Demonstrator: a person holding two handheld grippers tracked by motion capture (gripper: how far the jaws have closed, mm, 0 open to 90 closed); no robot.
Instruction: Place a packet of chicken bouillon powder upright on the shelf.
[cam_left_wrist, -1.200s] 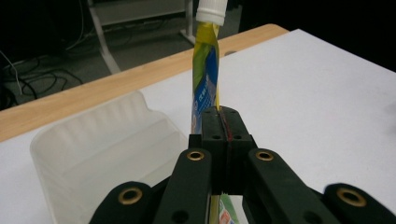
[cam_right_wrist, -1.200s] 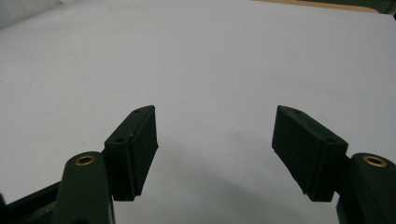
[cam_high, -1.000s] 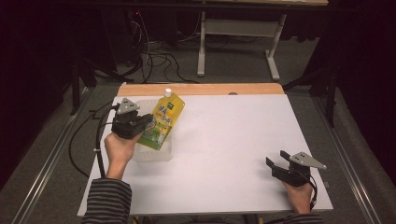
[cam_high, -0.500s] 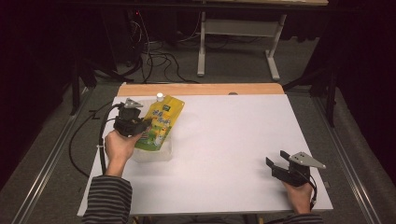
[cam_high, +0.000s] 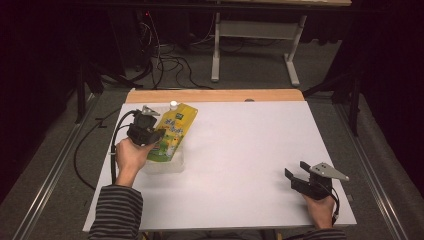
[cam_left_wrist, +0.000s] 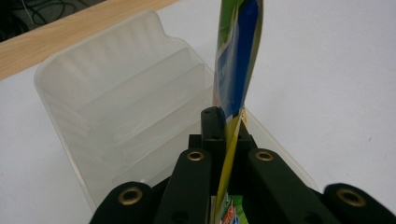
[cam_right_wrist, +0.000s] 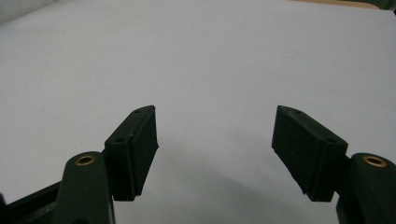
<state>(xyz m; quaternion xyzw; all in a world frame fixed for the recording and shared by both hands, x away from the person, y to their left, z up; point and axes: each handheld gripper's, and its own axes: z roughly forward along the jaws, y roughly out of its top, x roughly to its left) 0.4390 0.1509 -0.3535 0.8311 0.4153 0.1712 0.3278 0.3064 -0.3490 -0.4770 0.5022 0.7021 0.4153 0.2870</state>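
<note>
Clamped tight, the left gripper has its black jaws pinched on the yellow-green pouch, and in the left gripper view you can see the thin edge of that pouch squeezed right between the pads, rising up and away from them. Those jaws have just been closing, with the pouch between them. That pouch sits at the left rear part of the white table, tilted, its white cap pointing toward the far wooden edge and its lower end down in the clear plastic tray. From the gripper's own camera the tray shows ribbed, stepped walls, open beneath and beside the pouch. A hand in a striped sleeve holds this gripper, its cable looping off the table's left side. Over to the near right corner, well apart from the pouch, the right gripper rests low at the table, jaws spread wide with nothing between them, bare white surface under its pads.
</note>
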